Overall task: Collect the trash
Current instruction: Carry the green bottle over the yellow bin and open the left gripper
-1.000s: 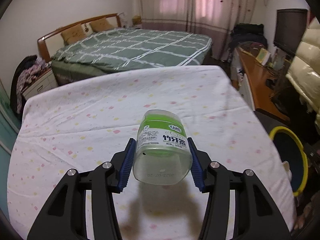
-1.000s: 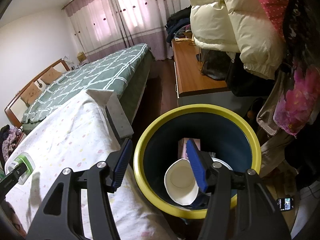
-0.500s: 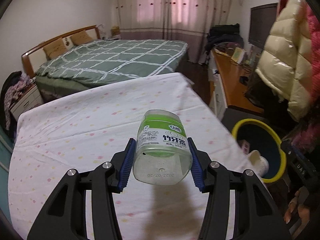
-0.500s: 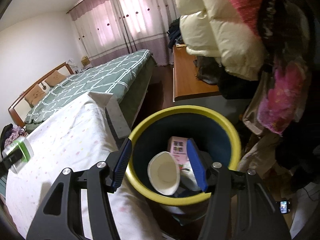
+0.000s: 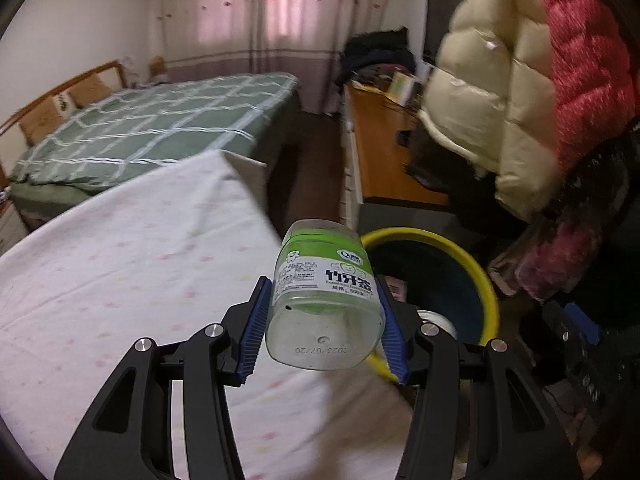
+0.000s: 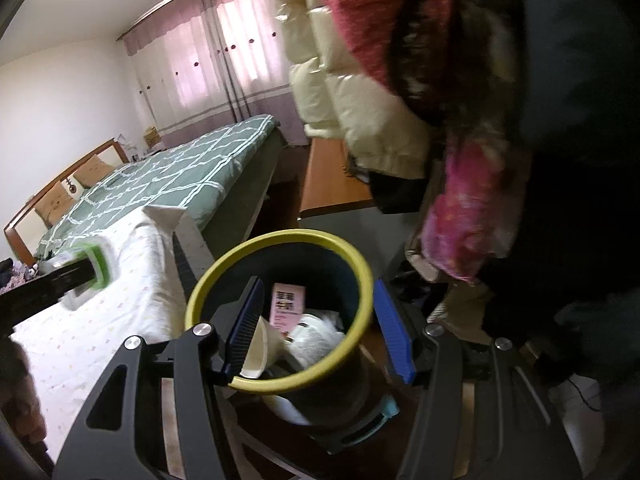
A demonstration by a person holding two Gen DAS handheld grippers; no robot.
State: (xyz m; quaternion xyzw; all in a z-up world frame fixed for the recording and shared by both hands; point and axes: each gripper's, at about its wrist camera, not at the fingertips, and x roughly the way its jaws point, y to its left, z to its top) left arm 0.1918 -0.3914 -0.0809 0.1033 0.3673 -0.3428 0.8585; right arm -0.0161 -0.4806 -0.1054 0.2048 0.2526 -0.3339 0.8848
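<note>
My left gripper is shut on a clear plastic jar with a green label, its base facing the camera. The jar hangs over the right edge of the white bed, just left of a dark bin with a yellow rim. In the right wrist view the bin sits right below my right gripper, which is open and holds nothing. One pad is over the bin's inside, the other past its right rim. Inside lie a white paper cup, a pink carton and white crumpled trash. The jar shows at far left.
A bed with a white spotted sheet fills the left, with a green checked bed behind it. A wooden desk stands beyond the bin. Cream and red padded coats hang close on the right.
My left gripper has carried the jar rightward from over the white bed to beside the bin. My right gripper has shifted right over the bin, which now sits further left in its view.
</note>
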